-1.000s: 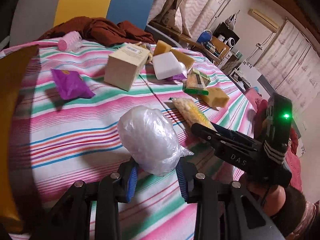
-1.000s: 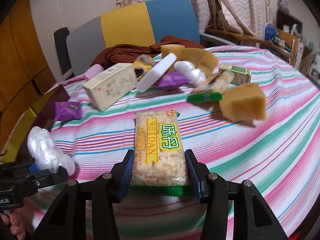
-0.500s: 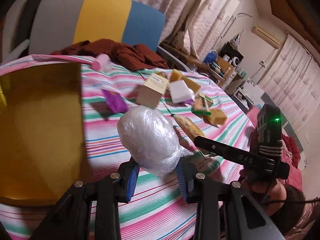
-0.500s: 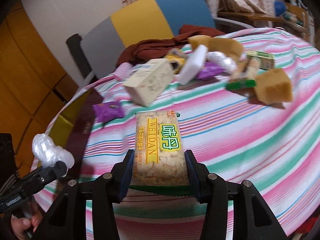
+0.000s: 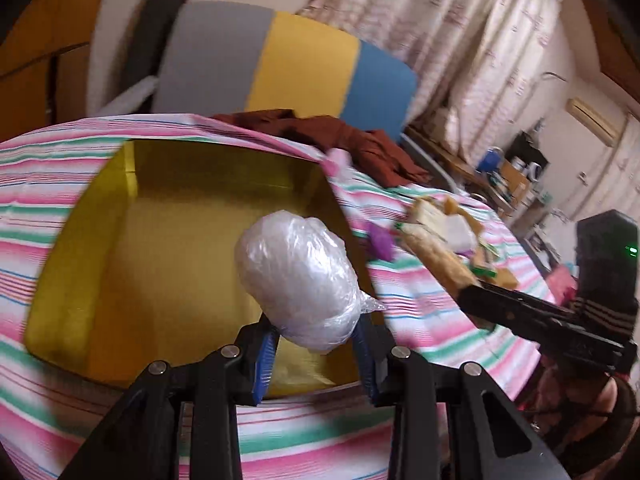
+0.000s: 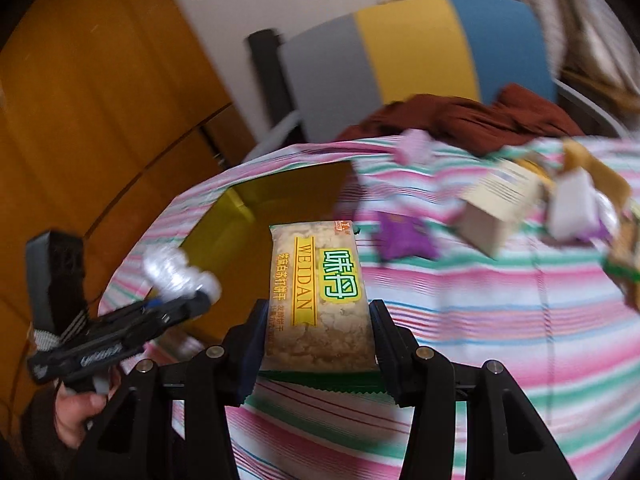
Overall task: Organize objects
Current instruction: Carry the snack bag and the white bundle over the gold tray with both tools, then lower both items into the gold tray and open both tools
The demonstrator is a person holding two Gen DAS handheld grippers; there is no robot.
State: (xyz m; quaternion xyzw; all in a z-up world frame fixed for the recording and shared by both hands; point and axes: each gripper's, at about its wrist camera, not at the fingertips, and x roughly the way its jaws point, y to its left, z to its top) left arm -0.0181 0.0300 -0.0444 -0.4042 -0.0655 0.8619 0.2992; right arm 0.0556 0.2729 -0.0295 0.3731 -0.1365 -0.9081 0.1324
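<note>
Carrying: left hand-held gripper [image 5: 316, 354] pinching plastic-wrapped bundle [image 5: 298, 282]; right hand-held gripper [image 6: 318, 334] pinching cracker packet [image 6: 320, 296].
Done: yellow box [image 5: 100, 268] appears empty.
Left: purple packet [image 6: 404, 240], cardboard carton [image 6: 496, 208] on counter [image 6: 480, 320].

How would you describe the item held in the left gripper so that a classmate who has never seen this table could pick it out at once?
Start at the striped tablecloth and find the yellow box lying open on it. Over that box, the left gripper grips a rounded white bundle wrapped in clear crinkled plastic. Unlike the printed cracker packet in the right gripper, it carries no label or lettering.
</note>
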